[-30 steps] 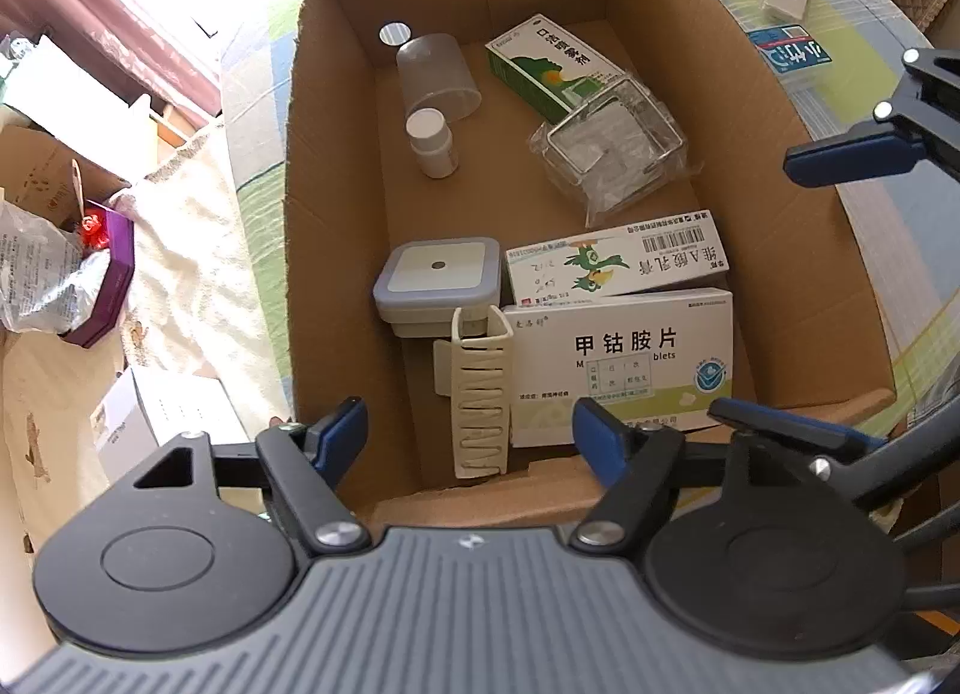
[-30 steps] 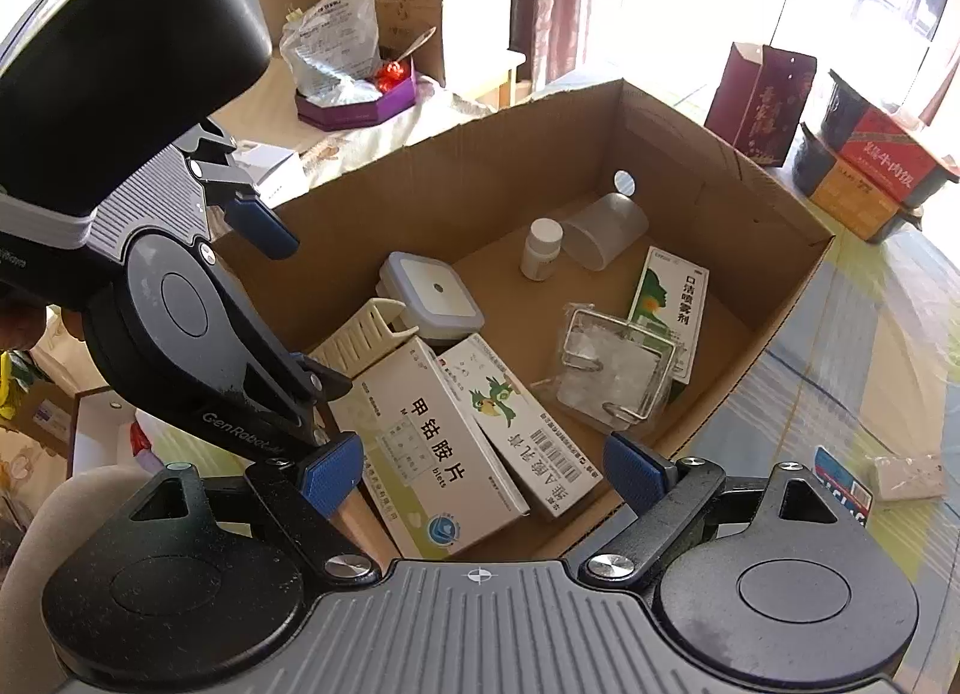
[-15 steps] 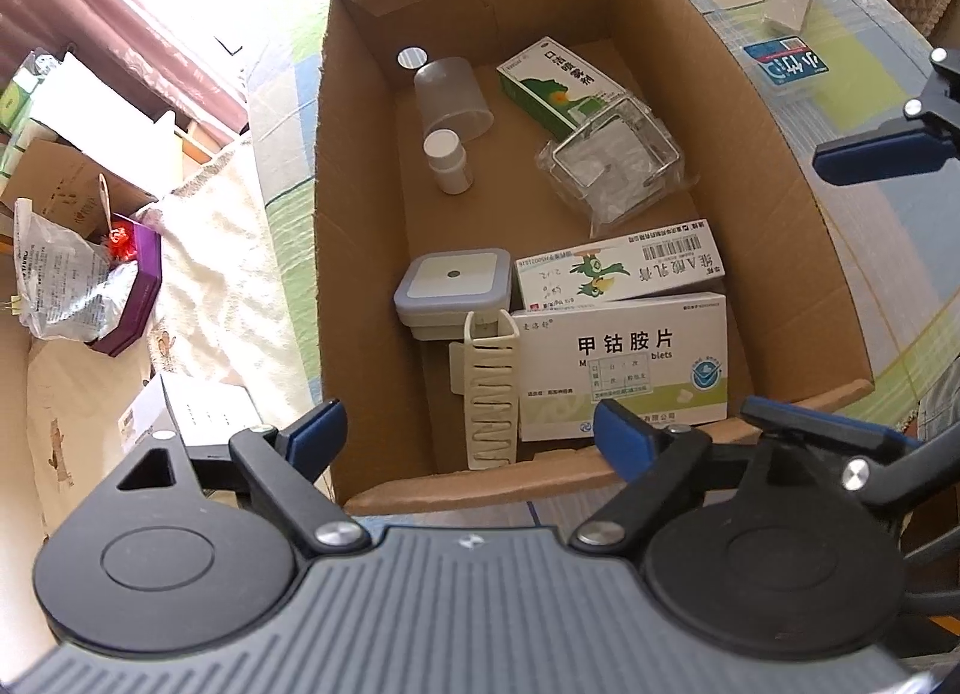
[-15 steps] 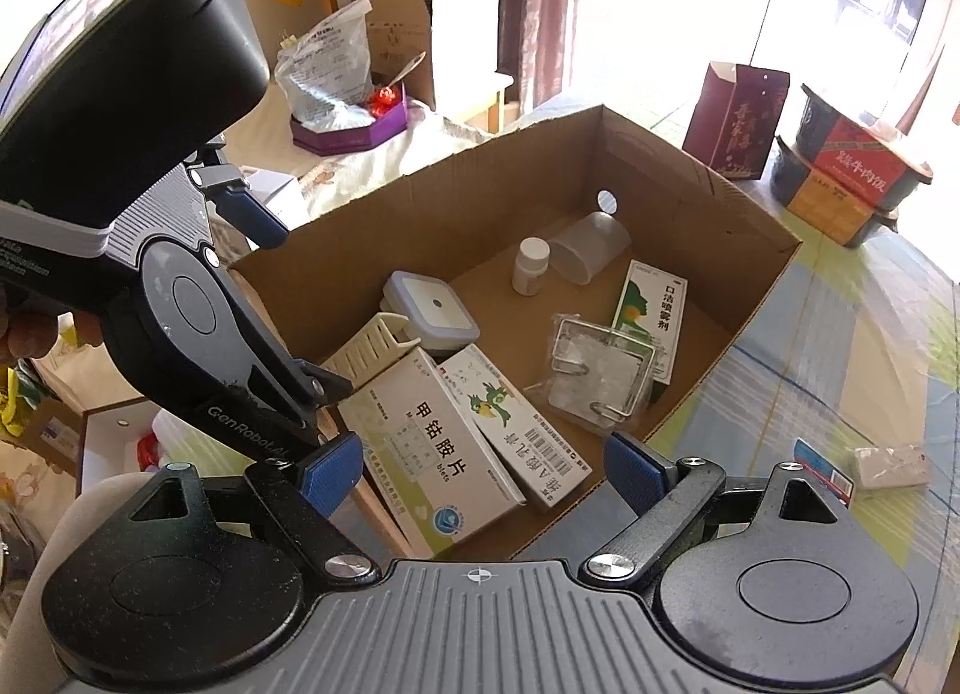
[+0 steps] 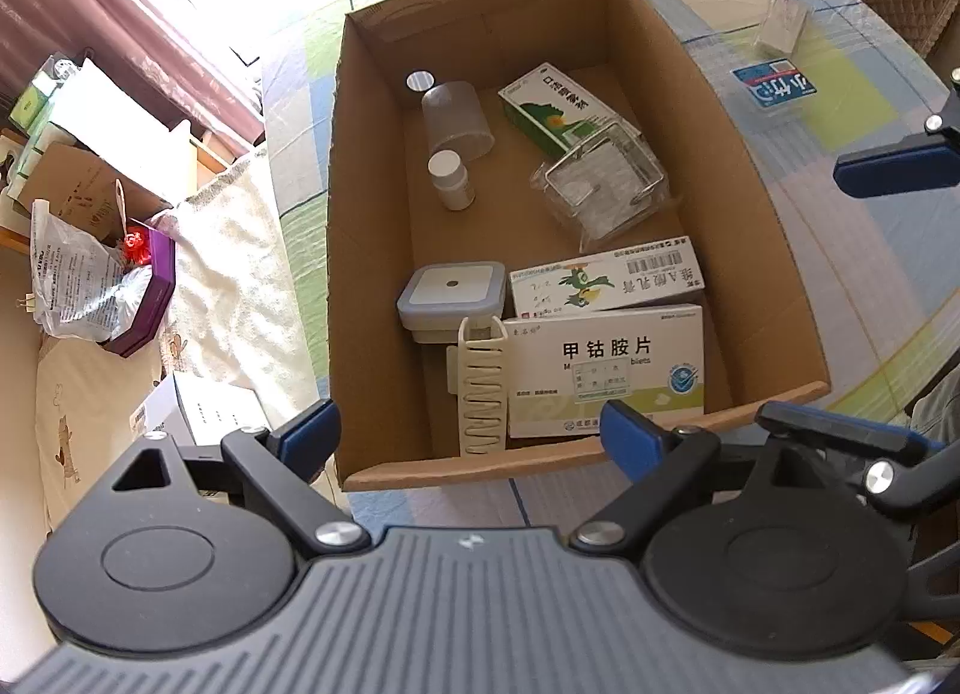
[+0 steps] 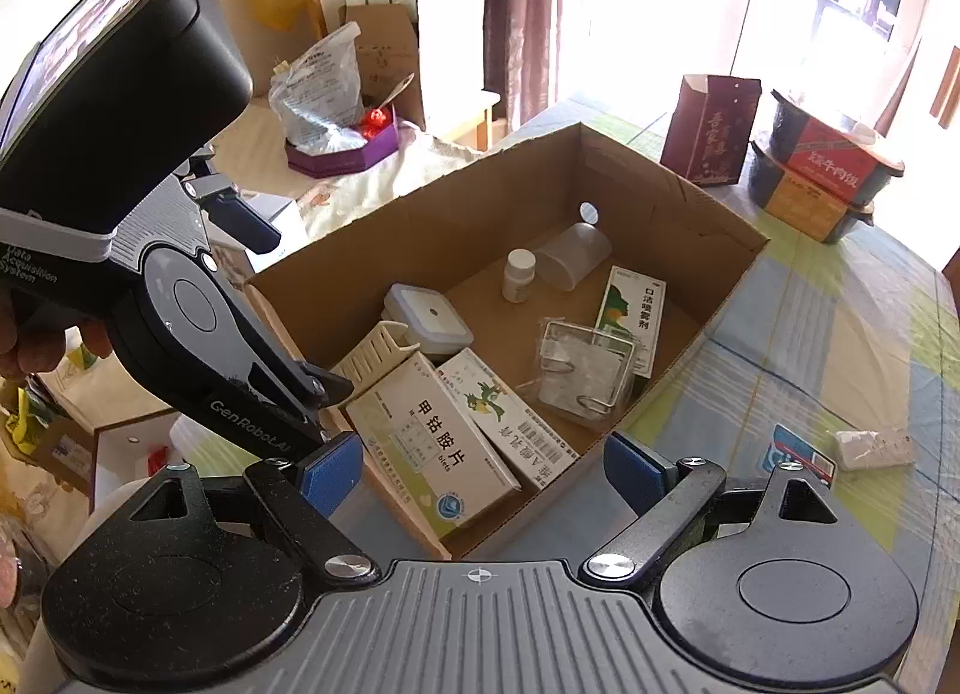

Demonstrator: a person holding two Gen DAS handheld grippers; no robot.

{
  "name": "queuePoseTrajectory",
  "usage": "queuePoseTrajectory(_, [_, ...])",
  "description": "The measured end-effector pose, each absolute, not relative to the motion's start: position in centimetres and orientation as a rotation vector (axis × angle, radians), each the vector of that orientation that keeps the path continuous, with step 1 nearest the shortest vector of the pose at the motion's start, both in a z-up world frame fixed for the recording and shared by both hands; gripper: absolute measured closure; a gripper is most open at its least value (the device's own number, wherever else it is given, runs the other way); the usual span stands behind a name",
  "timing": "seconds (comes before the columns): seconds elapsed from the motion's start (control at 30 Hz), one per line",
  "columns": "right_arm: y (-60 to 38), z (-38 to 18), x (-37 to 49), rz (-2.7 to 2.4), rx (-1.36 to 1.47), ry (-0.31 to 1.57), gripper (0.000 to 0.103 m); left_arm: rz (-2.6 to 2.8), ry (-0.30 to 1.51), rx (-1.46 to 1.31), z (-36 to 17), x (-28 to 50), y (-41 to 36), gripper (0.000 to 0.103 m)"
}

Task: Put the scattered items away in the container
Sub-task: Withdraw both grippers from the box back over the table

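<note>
An open cardboard box (image 5: 369, 214) (image 6: 666, 214) stands on the table. It holds a large white medicine box (image 5: 606, 370), two smaller medicine boxes, a white bottle (image 5: 450, 178), a clear cup (image 5: 459, 121), a bagged wire rack (image 5: 600, 193), a square grey-white device (image 5: 450, 295) and a cream slotted piece (image 5: 480, 388). A blue packet (image 5: 774, 85) (image 6: 801, 457) and a small white packet (image 5: 780, 22) (image 6: 876, 448) lie on the table beside the box. My left gripper (image 5: 468, 439) hovers open over the box's near rim. My right gripper (image 6: 483, 469) is open at the box's near corner. Both are empty.
The table has a checked pastel cloth (image 6: 840, 334). A dark red carton (image 6: 714, 130) and stacked food tubs (image 6: 822, 178) stand behind the box. Left of the table are a cream-covered seat (image 5: 228, 286), a purple box with a bag (image 5: 120, 286) and cartons.
Both grippers have drawn back and up from the box, so it looks smaller and farther away. The items inside have not moved. Both grippers stayed open.
</note>
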State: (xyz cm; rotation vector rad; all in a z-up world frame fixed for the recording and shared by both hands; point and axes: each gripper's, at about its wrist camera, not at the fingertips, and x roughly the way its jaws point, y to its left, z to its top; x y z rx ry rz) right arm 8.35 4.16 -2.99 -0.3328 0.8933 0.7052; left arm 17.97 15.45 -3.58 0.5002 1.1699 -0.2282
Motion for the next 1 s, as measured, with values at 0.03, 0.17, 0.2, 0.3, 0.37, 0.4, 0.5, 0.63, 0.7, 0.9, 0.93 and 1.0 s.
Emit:
queuePoseTrajectory(0.03, [4.0,-2.8,8.2,0.704,-0.330,0.890,0.010,-0.224,1.165,0.501,-3.4,17.8,15.4,0.011])
queuePoseTrajectory(0.17, [3.4,-2.1,7.7,0.697,-0.320,0.878,0.010,-0.217,1.150,0.487,-2.7,17.3,15.1,0.011])
queuePoseTrajectory(0.2, [3.2,-2.0,7.6,0.695,-0.317,0.876,0.010,-0.217,1.147,0.484,-2.6,17.1,15.0,0.011])
queuePoseTrajectory(0.3, [2.4,-1.6,7.1,0.689,-0.303,0.872,0.010,-0.219,1.139,0.473,-2.1,16.5,14.6,0.008])
queuePoseTrajectory(0.37, [1.8,-1.4,6.8,0.682,-0.292,0.872,0.010,-0.220,1.134,0.464,-1.8,16.0,14.4,0.008])
queuePoseTrajectory(0.4, [1.5,-1.2,6.7,0.679,-0.288,0.871,0.010,-0.220,1.133,0.458,-1.7,15.8,14.2,0.008])
queuePoseTrajectory(0.5, [0.4,-0.9,6.2,0.666,-0.279,0.866,0.010,-0.224,1.126,0.443,-1.4,15.2,13.6,0.008])
queuePoseTrajectory(0.63, [-1.1,-0.4,5.6,0.643,-0.259,0.863,0.010,-0.242,1.115,0.425,-0.9,14.3,12.3,0.008])
queuePoseTrajectory(0.7, [-2.0,-0.2,5.4,0.631,-0.249,0.861,0.010,-0.251,1.108,0.420,-0.7,13.9,11.5,0.008])
queuePoseTrajectory(0.9, [-5.1,0.4,4.6,0.573,-0.217,0.859,0.010,-0.277,1.081,0.391,-0.1,12.9,8.7,0.007])
queuePoseTrajectory(0.93, [-5.7,0.5,4.5,0.563,-0.210,0.859,0.010,-0.283,1.077,0.387,0.0,12.8,8.2,0.007])
queuePoseTrajectory(1.0, [-6.9,0.7,4.4,0.543,-0.198,0.859,0.010,-0.296,1.067,0.381,0.1,12.5,7.1,0.007])
